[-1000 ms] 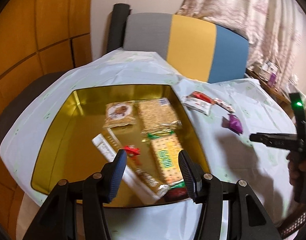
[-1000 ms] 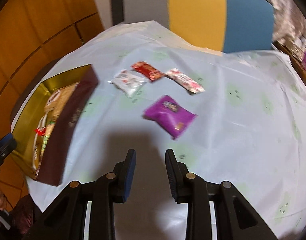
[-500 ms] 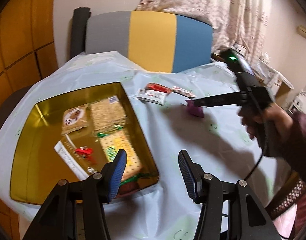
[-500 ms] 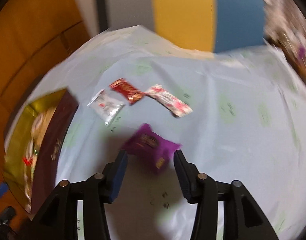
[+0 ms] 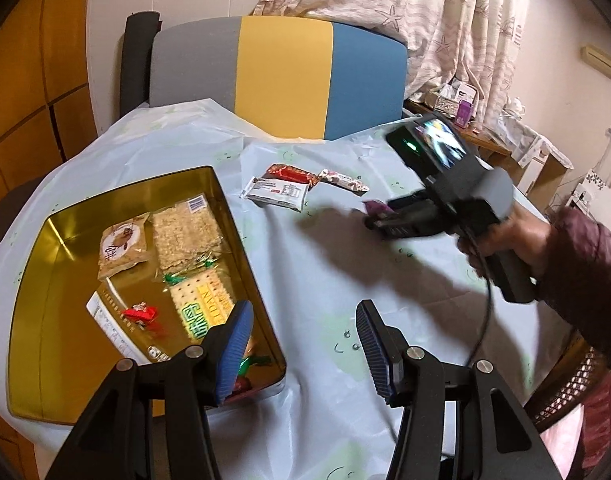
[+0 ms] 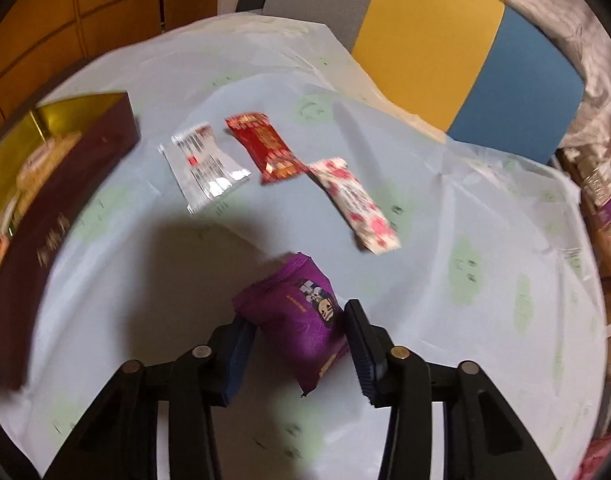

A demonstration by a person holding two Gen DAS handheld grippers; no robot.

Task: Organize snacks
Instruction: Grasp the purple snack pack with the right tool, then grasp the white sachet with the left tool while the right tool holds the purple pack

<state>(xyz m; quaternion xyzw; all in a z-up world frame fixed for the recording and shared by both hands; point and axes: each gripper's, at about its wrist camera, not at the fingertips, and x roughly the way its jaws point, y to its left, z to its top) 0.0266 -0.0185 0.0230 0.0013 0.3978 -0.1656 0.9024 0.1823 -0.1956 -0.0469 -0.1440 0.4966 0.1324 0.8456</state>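
Note:
A purple snack packet (image 6: 297, 316) lies on the pale blue tablecloth between the pads of my right gripper (image 6: 297, 344). The jaws are closing, and both pads press its bunched sides. From the left wrist, the right gripper (image 5: 379, 220) points down at the purple packet (image 5: 375, 208). My left gripper (image 5: 301, 340) hangs open and empty over the cloth by the near right corner of the gold tin (image 5: 241, 240). The tin holds several snack packs. A white packet (image 6: 203, 164), a red packet (image 6: 265, 148) and a flowered bar (image 6: 353, 204) lie loose beyond the purple one.
A grey, yellow and blue chair back (image 5: 281, 80) stands behind the table. A person's hand and dark red sleeve (image 5: 585, 264) carry the right gripper, with a cable hanging below. The tin's maroon outer wall (image 6: 65, 208) is to the left. A cluttered shelf (image 5: 461, 104) sits at the back right.
The right gripper came down over the purple packet, opened wider, then closed in on its sides. The left wrist view swung right, so the tin now sits further left.

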